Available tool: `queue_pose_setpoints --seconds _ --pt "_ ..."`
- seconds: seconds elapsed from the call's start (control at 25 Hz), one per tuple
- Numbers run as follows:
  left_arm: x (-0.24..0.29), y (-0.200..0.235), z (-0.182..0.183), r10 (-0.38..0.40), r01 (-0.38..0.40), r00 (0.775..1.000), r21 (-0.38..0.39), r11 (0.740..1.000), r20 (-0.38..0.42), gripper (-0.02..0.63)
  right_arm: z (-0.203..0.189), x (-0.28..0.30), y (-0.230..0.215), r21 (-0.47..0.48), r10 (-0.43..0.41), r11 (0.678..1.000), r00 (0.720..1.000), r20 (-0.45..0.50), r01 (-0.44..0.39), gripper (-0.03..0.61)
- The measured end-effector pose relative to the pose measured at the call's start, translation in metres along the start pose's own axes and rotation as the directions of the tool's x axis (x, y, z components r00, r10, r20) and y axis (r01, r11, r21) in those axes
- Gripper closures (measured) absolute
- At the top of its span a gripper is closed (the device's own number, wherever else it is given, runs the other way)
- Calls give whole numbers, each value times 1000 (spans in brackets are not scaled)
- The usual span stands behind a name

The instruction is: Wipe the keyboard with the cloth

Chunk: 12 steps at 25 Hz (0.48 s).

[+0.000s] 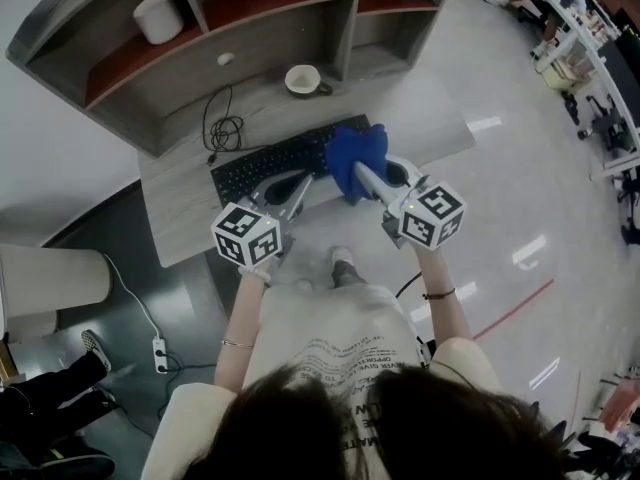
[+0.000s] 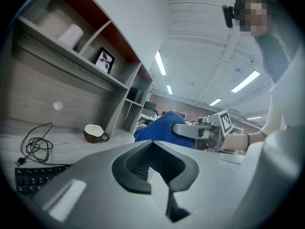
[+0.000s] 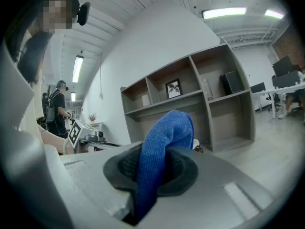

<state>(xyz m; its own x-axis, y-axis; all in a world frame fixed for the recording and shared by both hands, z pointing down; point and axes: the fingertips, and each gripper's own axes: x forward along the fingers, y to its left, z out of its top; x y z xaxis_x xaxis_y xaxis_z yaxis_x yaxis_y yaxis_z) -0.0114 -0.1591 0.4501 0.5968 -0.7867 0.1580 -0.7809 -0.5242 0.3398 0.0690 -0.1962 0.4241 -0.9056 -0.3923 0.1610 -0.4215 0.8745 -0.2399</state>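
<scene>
A black keyboard (image 1: 262,168) lies on the grey desk (image 1: 180,213), and its corner also shows in the left gripper view (image 2: 32,178). My right gripper (image 1: 360,175) is shut on a blue cloth (image 1: 355,156), which hangs over the keyboard's right end. In the right gripper view the cloth (image 3: 164,137) rises from between the jaws of that gripper (image 3: 159,156). My left gripper (image 1: 289,186) sits above the keyboard's front middle, just left of the cloth. Its jaws (image 2: 153,147) are shut with nothing between them, and the cloth (image 2: 159,129) shows beyond them.
A brown and white cup (image 1: 303,80) stands behind the keyboard, with a coiled black cable (image 1: 225,128) to its left. Shelves hold a white cylinder (image 1: 158,16) and a framed picture (image 2: 105,60). A power strip (image 1: 160,353) lies on the floor at left.
</scene>
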Motion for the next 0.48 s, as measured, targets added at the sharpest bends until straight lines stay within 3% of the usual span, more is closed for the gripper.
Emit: queue_pose_setpoints --seconds 0.48 --pt "50 20 -4 96 -96 995 -47 994 -4 617 1 10 -65 11 81 997 996 -45 -80 526"
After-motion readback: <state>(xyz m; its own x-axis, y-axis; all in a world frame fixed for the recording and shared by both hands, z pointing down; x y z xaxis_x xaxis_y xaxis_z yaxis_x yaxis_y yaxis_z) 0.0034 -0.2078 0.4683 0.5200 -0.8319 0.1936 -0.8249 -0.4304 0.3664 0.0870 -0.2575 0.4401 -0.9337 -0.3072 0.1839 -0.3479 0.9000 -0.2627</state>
